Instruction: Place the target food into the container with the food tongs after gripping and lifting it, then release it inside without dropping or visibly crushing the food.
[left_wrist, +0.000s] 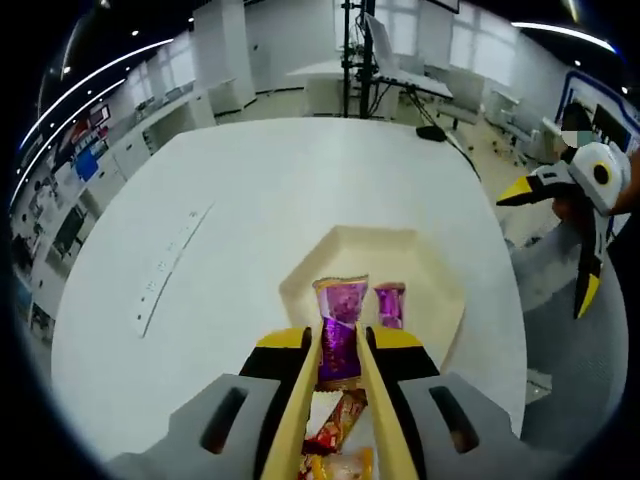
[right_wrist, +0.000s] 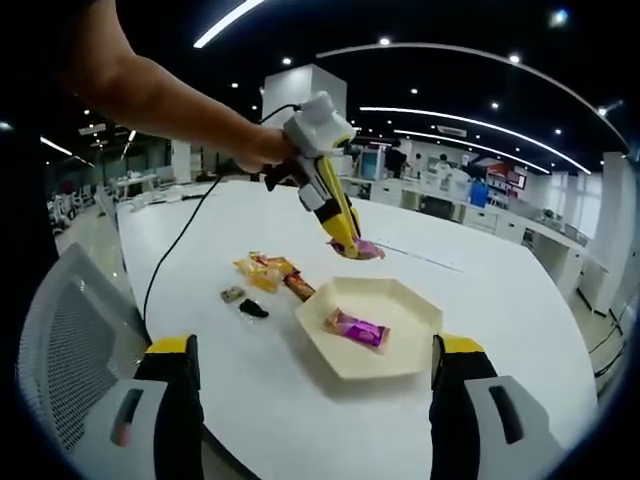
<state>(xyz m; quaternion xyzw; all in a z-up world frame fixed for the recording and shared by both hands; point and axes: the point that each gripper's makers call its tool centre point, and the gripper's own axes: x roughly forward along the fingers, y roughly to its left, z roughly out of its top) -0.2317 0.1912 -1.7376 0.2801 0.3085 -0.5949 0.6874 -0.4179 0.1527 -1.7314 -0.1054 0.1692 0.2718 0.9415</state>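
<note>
A purple snack packet is gripped between the yellow tongs of the left claw, low in the centre of the left gripper view; in the right gripper view the same claw is seen from outside, above the far edge of the tray, with the packet pinched at its tip. The pale angular tray sits on the white table, and a second purple packet already lies inside it. More wrapped snacks are scattered on the table just left of the tray. The right claw is spread wide and holds nothing, its jaws at the lower corners of its own view.

The packet is judged light, soft and crinkly, with slippery film and contents that could be crushed; a gentle hold across its middle, as now, seems best. It is judged to be over the tray, with the release not yet made
</note>
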